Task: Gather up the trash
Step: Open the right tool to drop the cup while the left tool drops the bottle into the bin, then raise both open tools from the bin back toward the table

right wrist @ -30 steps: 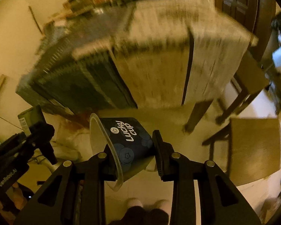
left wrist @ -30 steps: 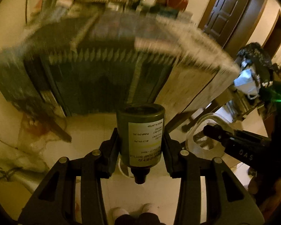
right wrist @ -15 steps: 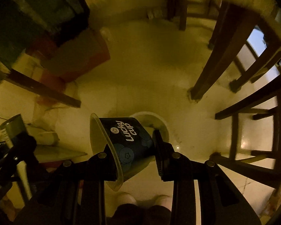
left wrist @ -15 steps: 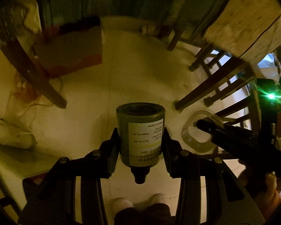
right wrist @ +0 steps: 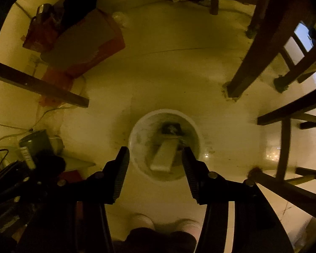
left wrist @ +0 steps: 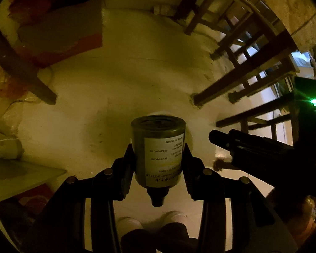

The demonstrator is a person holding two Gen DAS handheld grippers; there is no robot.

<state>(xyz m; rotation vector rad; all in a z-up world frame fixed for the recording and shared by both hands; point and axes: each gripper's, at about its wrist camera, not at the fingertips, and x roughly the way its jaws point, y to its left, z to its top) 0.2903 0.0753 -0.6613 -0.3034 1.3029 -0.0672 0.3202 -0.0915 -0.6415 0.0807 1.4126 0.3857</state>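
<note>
My left gripper (left wrist: 158,160) is shut on a dark green pump bottle (left wrist: 159,154) with a pale label, held nozzle toward the camera above the floor. The bottle also shows at the left of the right wrist view (right wrist: 34,145). My right gripper (right wrist: 155,158) is open and empty, pointing straight down over a round white trash bin (right wrist: 137,135) on the floor. The bin holds a pale flat box and some dark trash at the bottom. The Lucky Cup paper cup is no longer between the right fingers. In the left wrist view the right gripper (left wrist: 219,139) sits at the right.
Dark wooden table and chair legs (right wrist: 261,48) stand to the right and a table leg (right wrist: 38,84) to the left. A red and grey cardboard box (right wrist: 80,44) lies on the pale floor at upper left. My feet (right wrist: 143,221) show below.
Both grippers tilted from facing the table down to the floor and bin. My right gripper opened and the Lucky Cup paper cup left it. The left still holds the bottle.
</note>
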